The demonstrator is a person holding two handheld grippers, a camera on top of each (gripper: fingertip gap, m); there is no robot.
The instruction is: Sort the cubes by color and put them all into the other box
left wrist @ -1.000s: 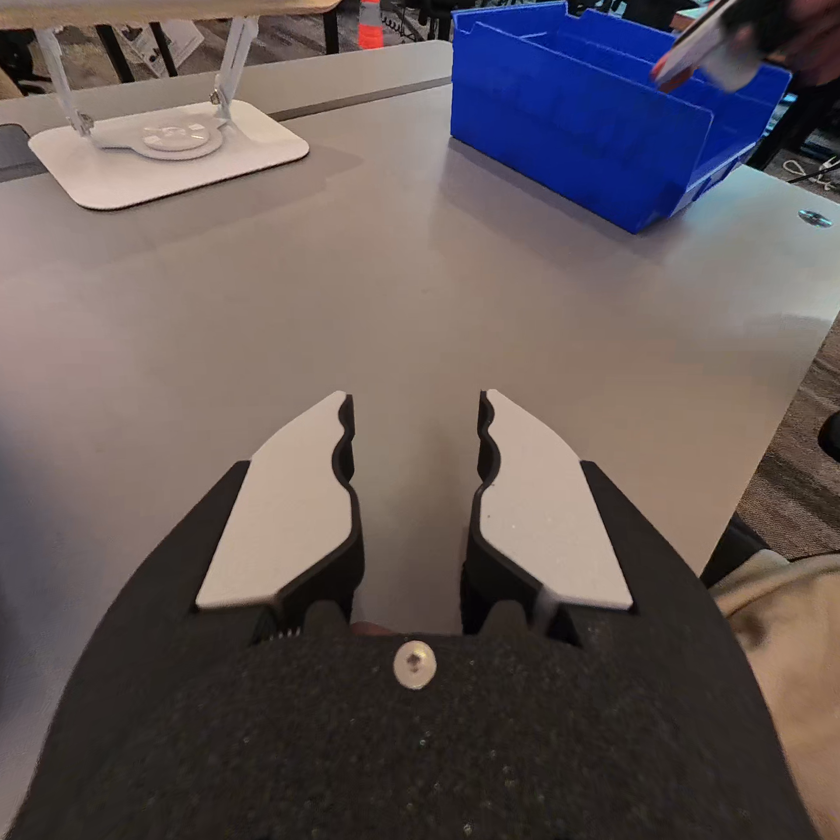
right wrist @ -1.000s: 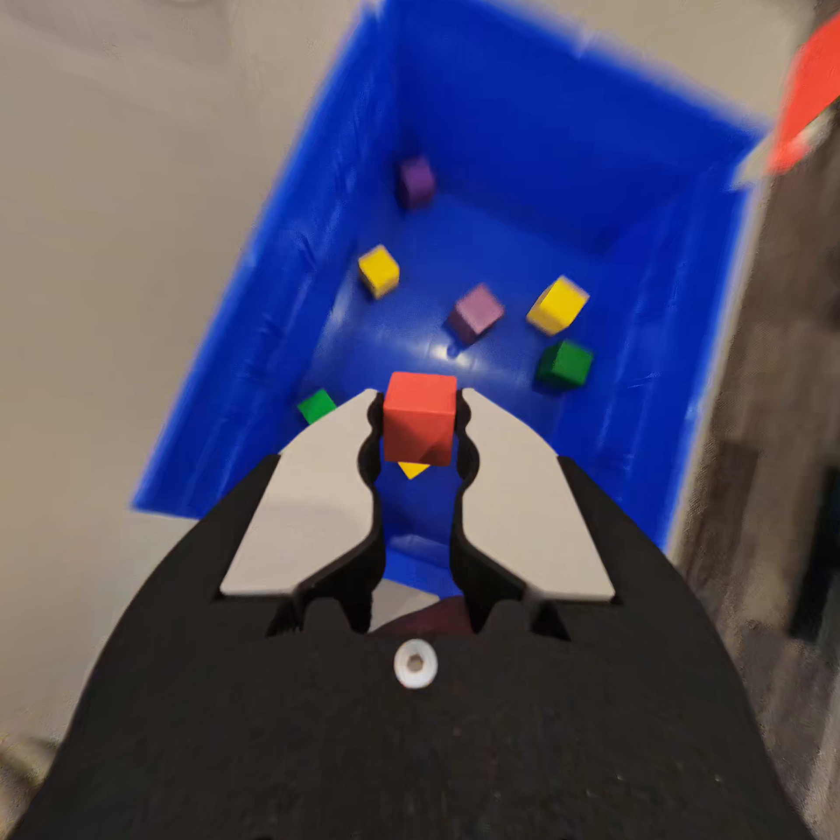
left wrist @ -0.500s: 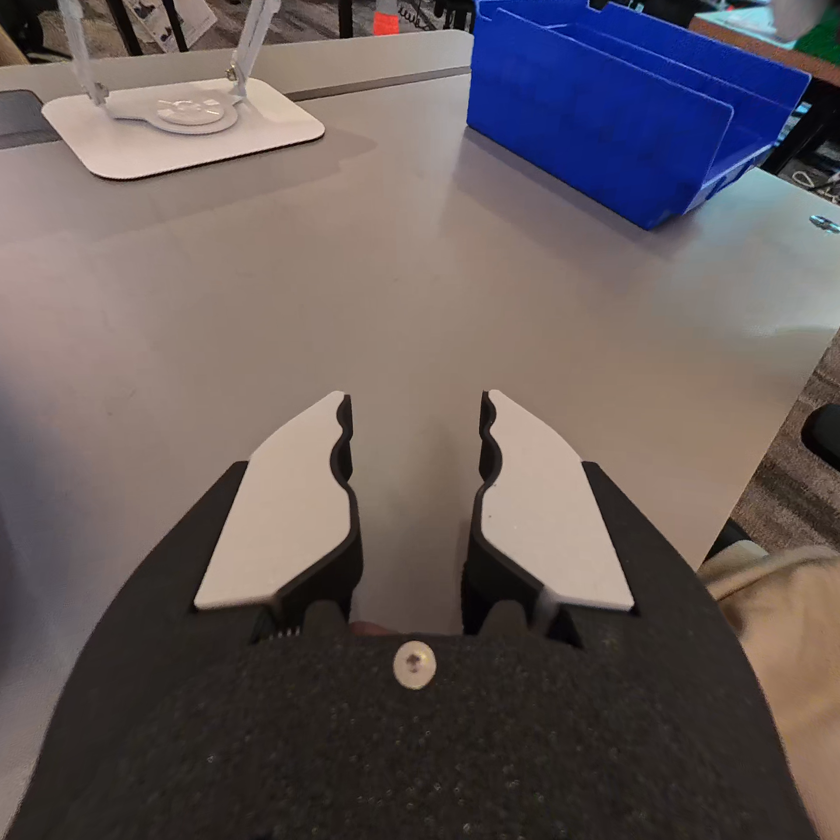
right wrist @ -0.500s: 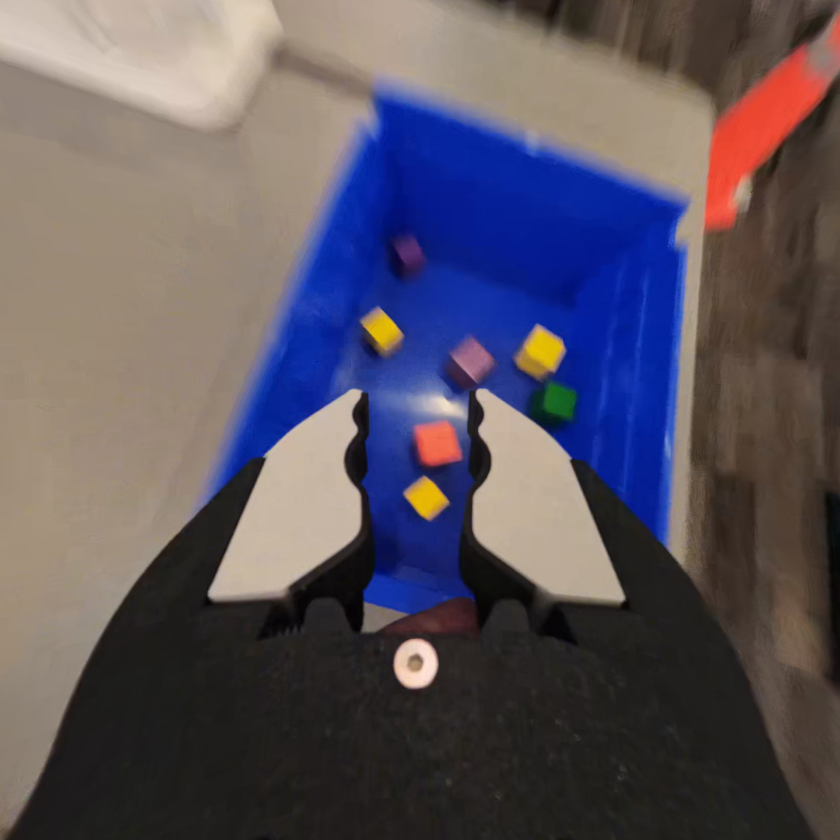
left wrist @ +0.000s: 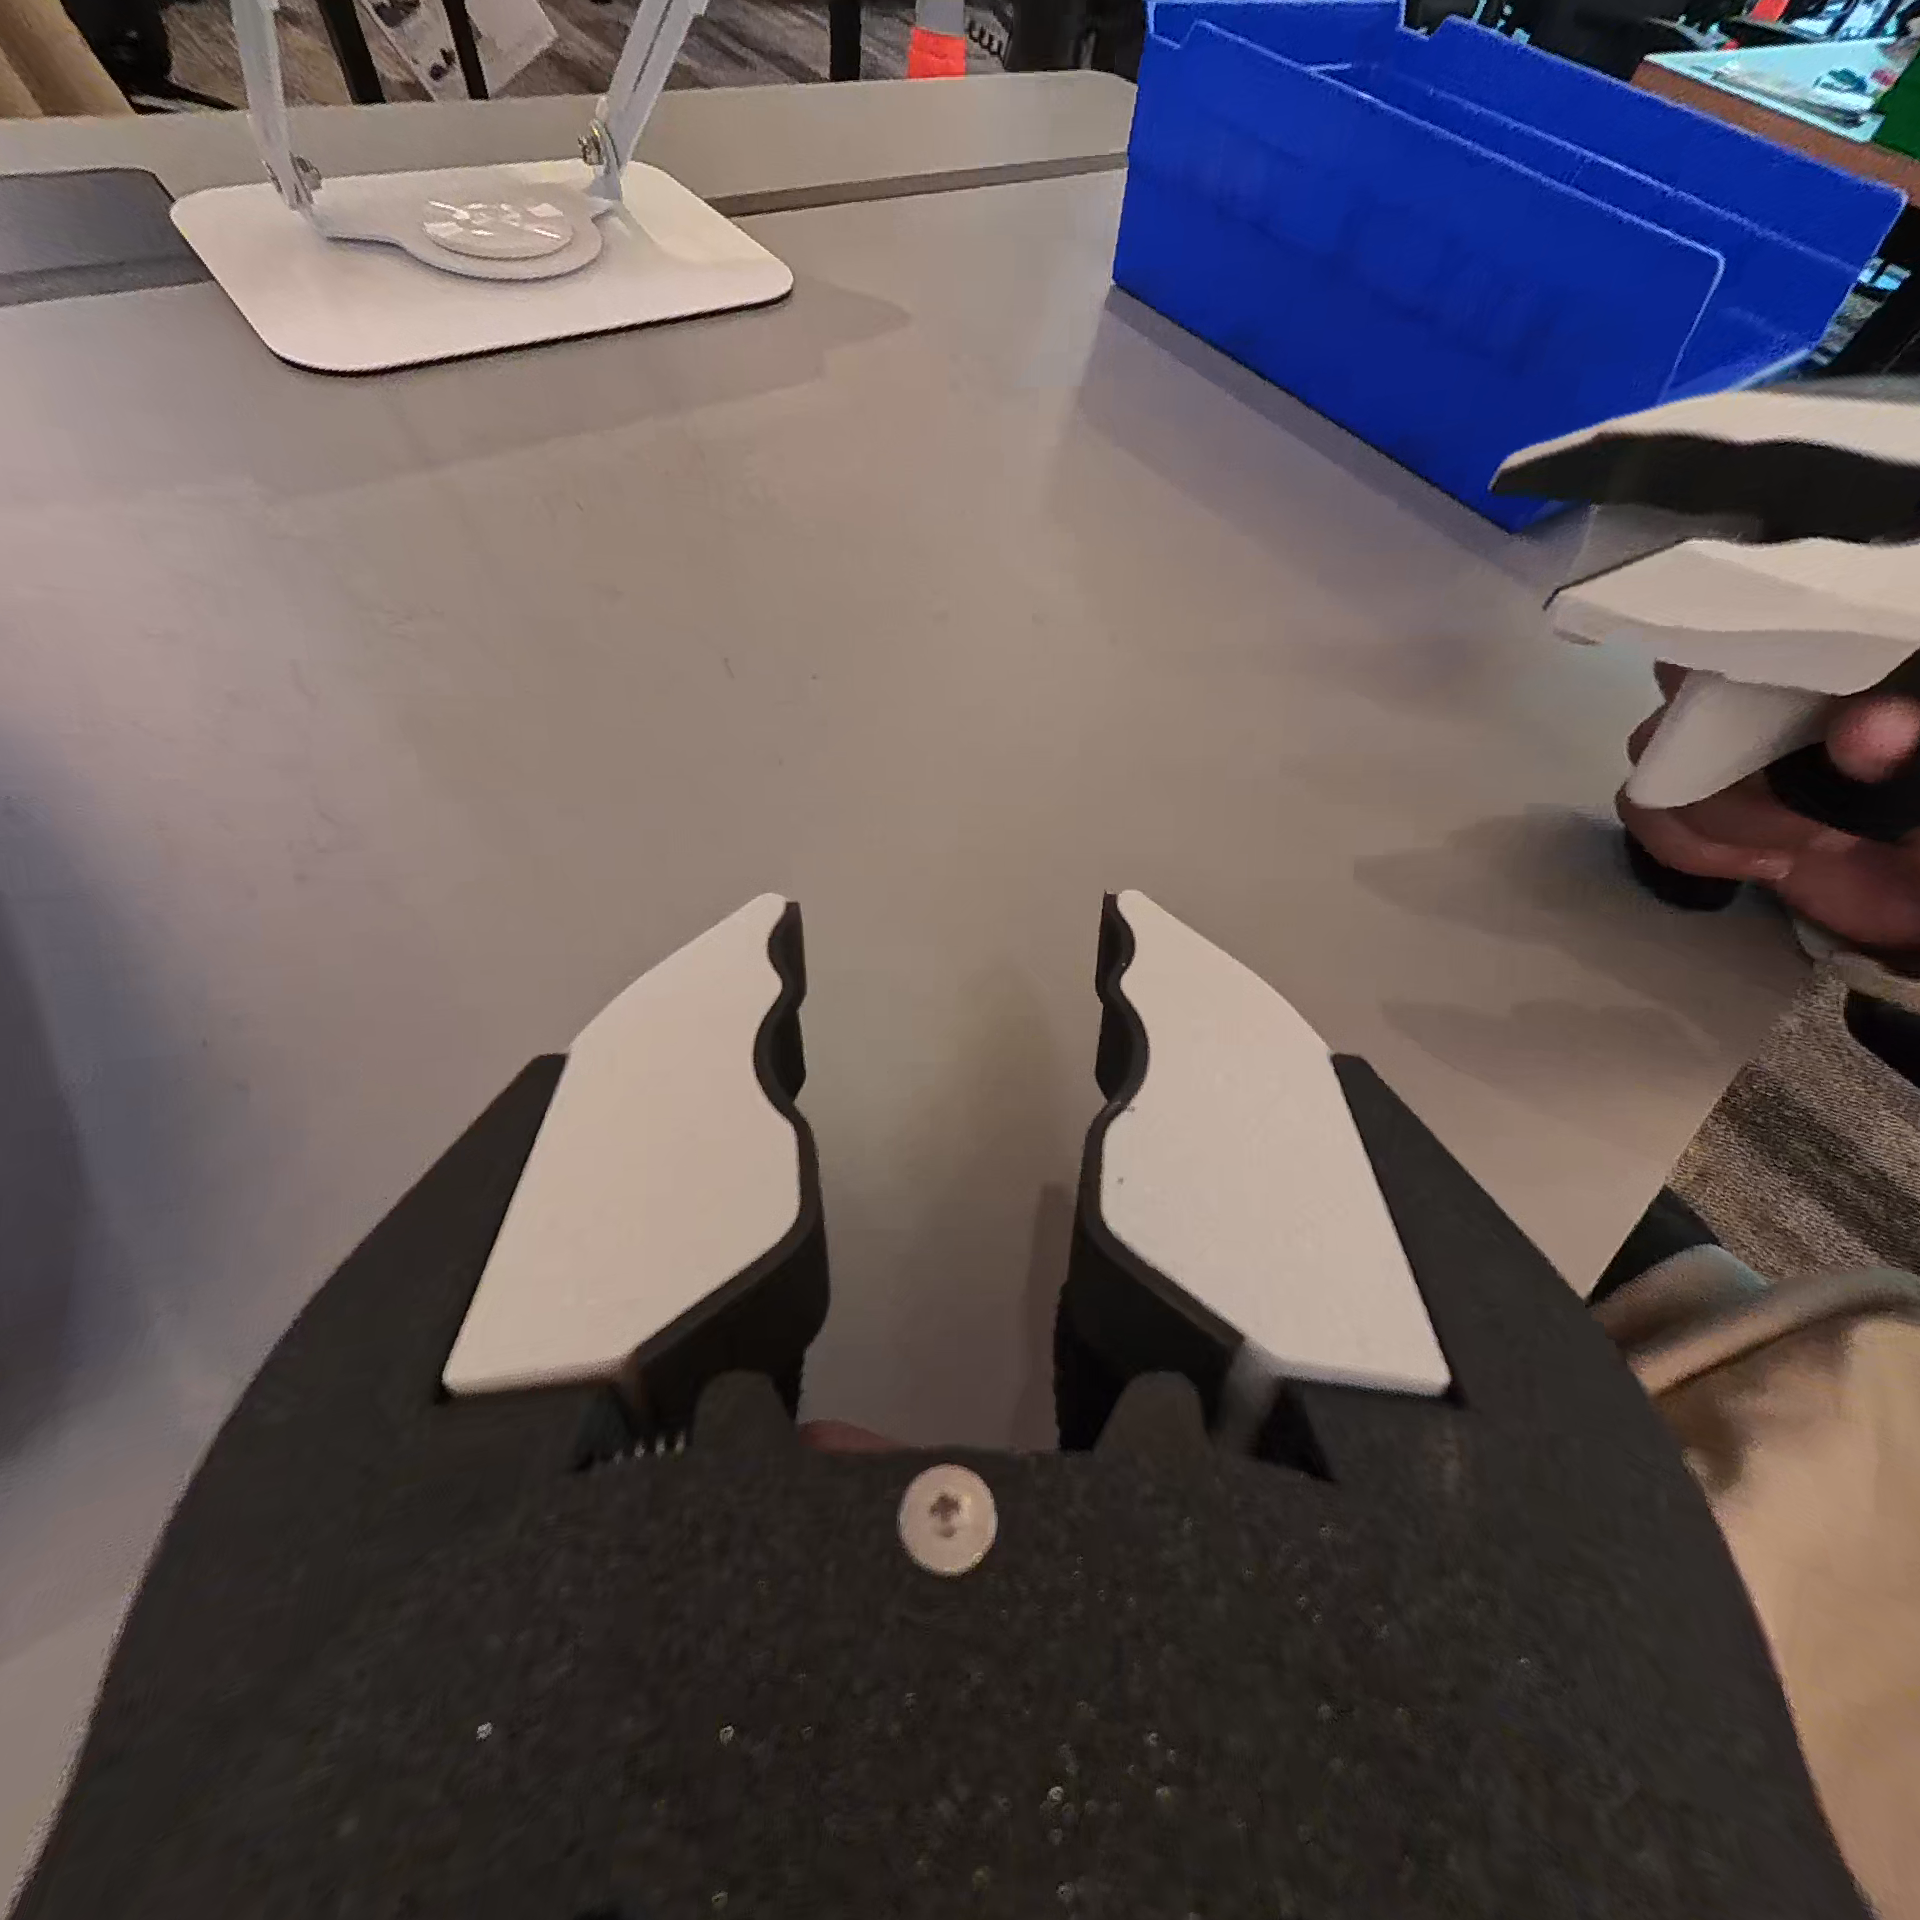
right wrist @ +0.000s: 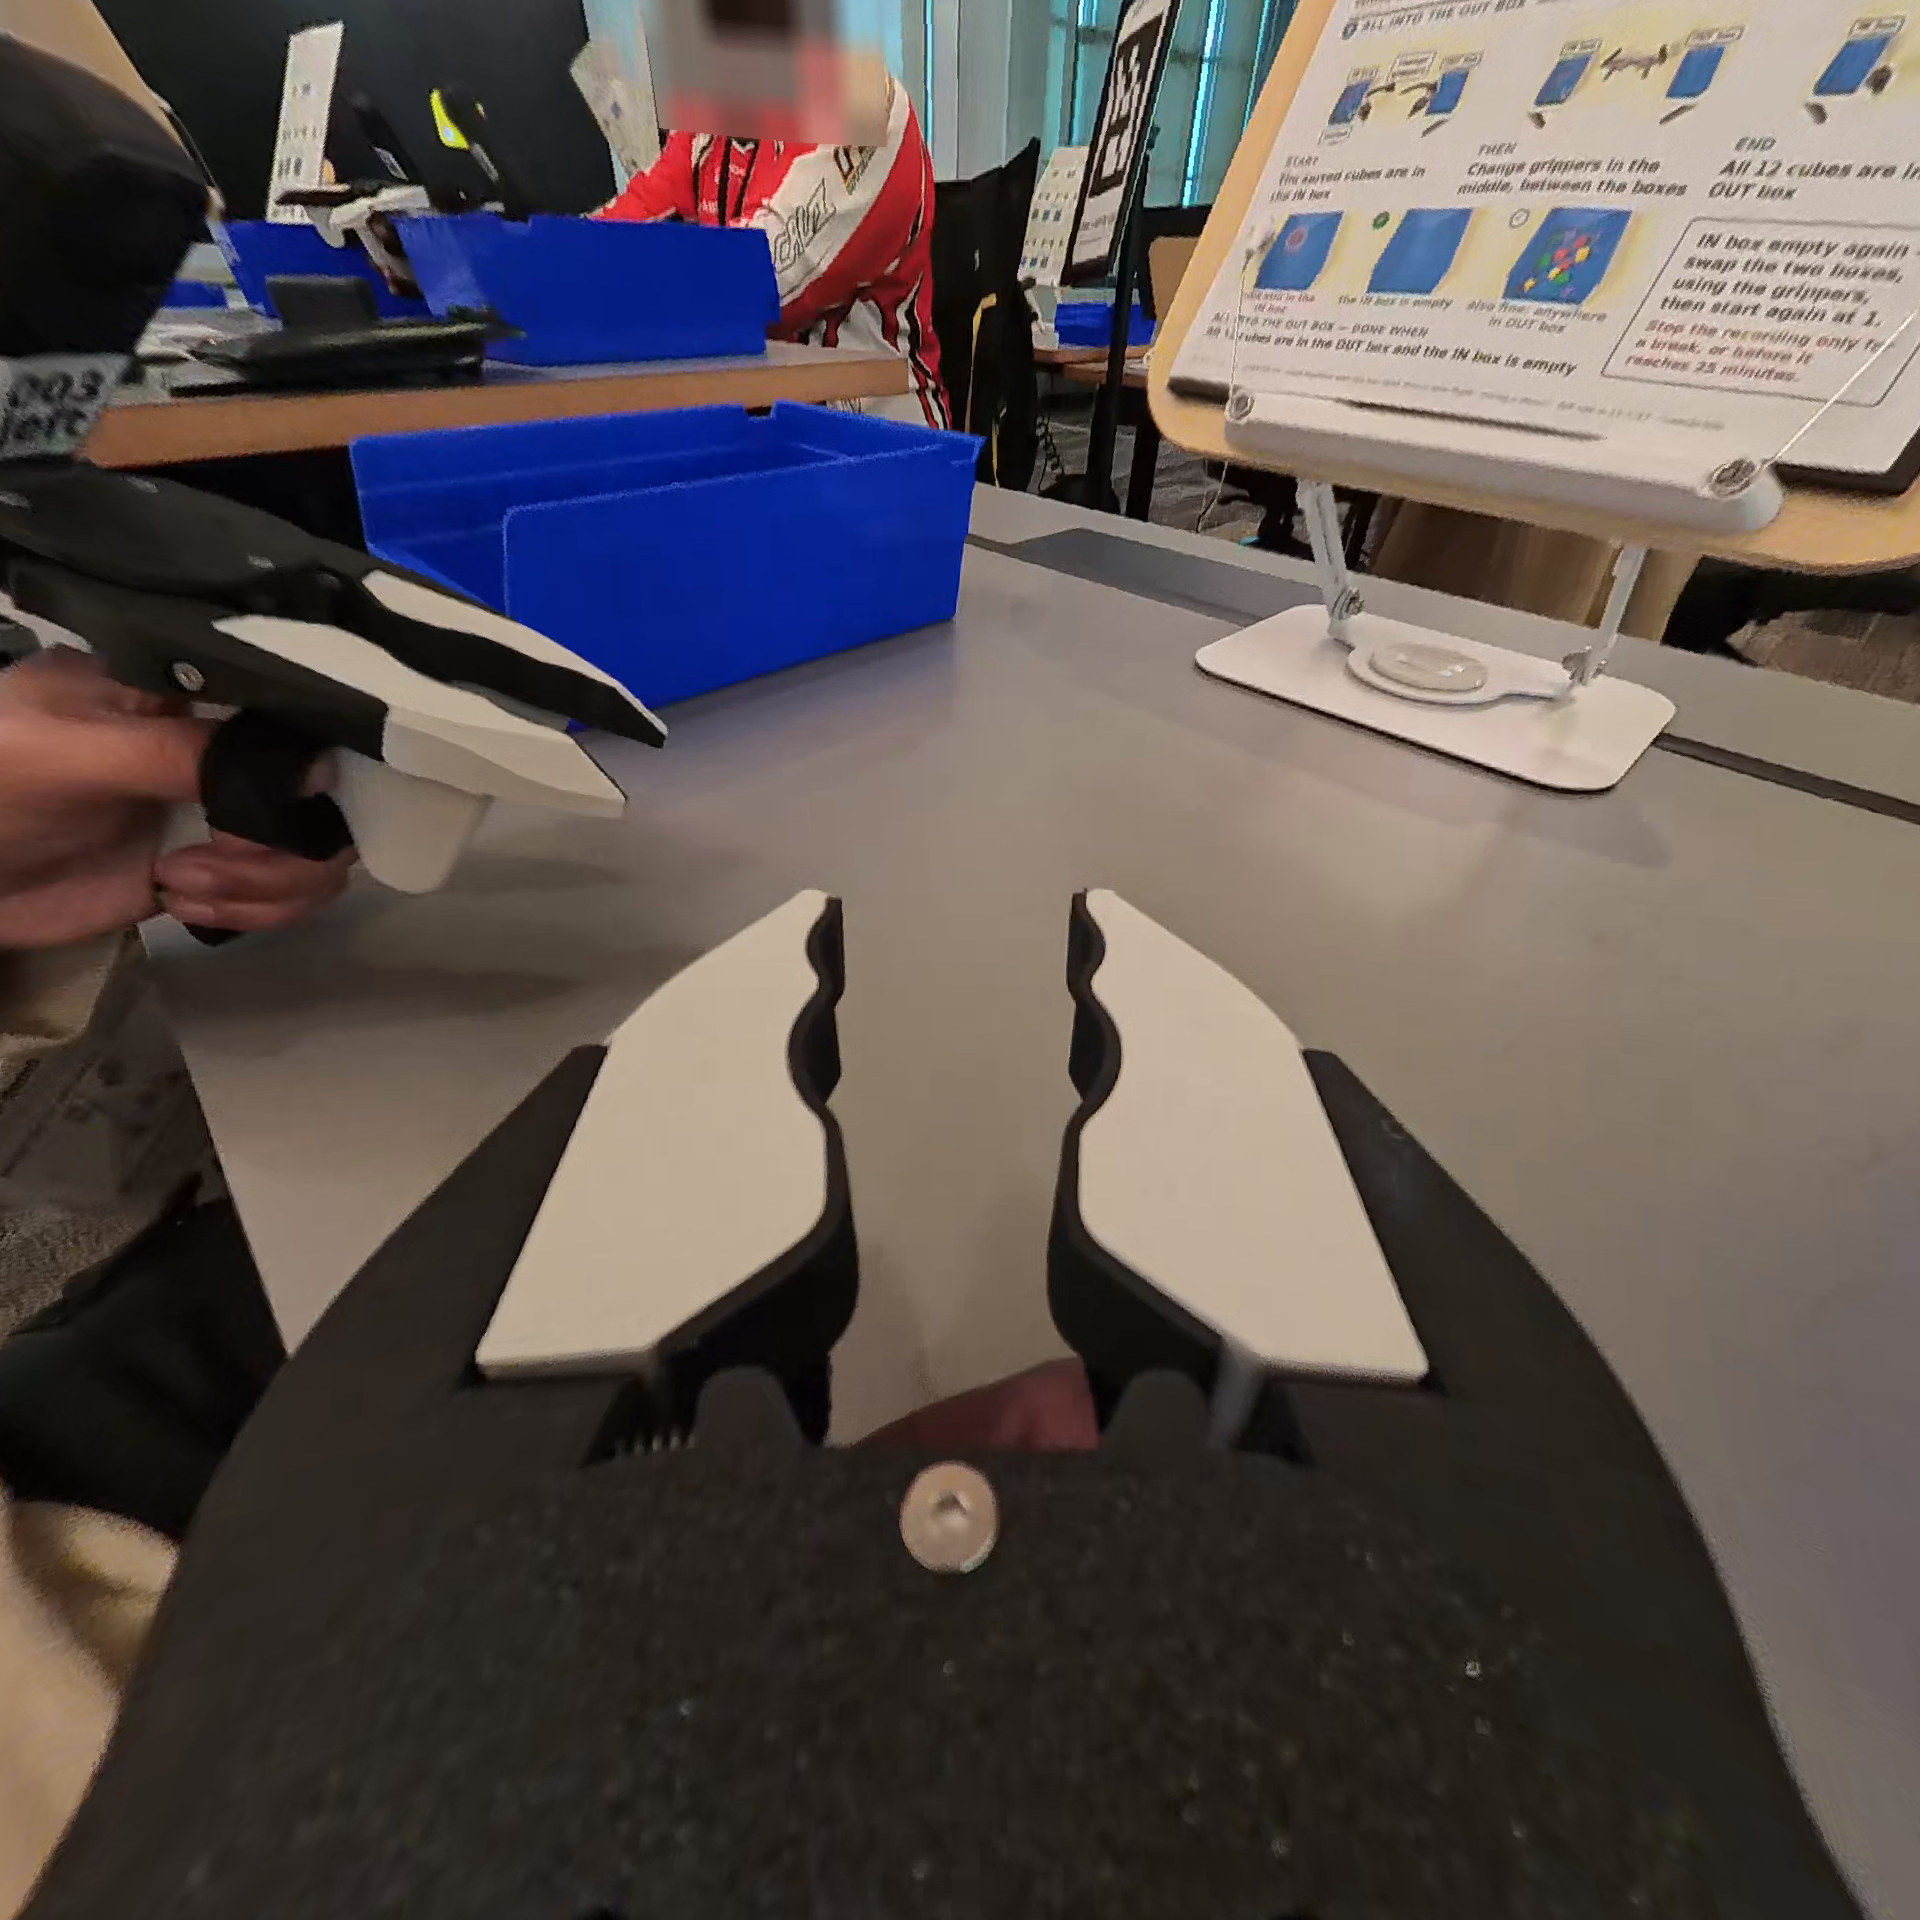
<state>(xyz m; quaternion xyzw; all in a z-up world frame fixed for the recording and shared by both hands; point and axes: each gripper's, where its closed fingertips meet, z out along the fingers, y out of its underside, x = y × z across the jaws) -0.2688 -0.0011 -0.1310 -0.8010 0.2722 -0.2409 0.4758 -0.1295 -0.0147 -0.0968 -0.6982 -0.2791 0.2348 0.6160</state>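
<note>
The left gripper hangs over the grey table, jaws spread wide with nothing between them. Ahead and right of it sits a blue box; no cubes show. The right gripper, just right of the left one, also gapes empty, the box ahead to its left.

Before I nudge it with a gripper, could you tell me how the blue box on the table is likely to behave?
The blue box has thin plastic walls, so it is probably light and may slide readily on the smooth grey table. Its wide flat base suggests it will not tip. The thin divider panel may flex if pinched.
</note>
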